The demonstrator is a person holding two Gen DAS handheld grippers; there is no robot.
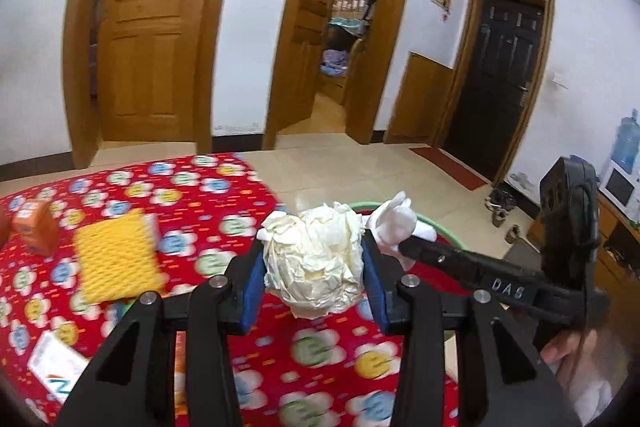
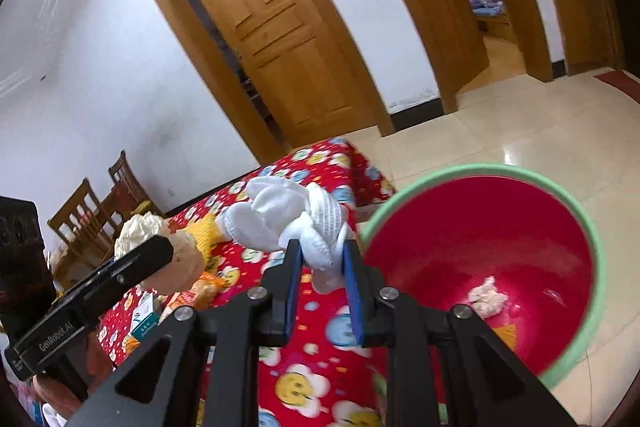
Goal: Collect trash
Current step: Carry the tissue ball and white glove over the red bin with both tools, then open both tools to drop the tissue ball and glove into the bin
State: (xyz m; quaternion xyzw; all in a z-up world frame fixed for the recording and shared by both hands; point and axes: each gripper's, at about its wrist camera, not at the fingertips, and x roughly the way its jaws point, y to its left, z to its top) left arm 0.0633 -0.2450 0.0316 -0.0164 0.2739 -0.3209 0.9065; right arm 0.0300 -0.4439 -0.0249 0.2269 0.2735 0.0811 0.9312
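My left gripper (image 1: 314, 255) is shut on a crumpled cream paper ball (image 1: 314, 259), held above the red flowered tablecloth (image 1: 256, 203). My right gripper (image 2: 320, 259) is shut on a bunched white cloth (image 2: 288, 223); the same white cloth (image 1: 394, 223) shows at the tip of the right gripper in the left wrist view. The paper ball (image 2: 140, 227) also appears at the left of the right wrist view. A red bin with a green rim (image 2: 596, 227) stands just right of the table edge, with a small crumpled scrap (image 2: 486, 301) at its bottom.
On the table lie a yellow knitted cloth (image 1: 116, 259), an orange carton (image 1: 34, 227) and a white box (image 1: 56, 367). Wooden chairs (image 2: 92, 211) stand at the far side. Tiled floor (image 2: 540, 123) and wooden doors (image 1: 148, 39) lie beyond.
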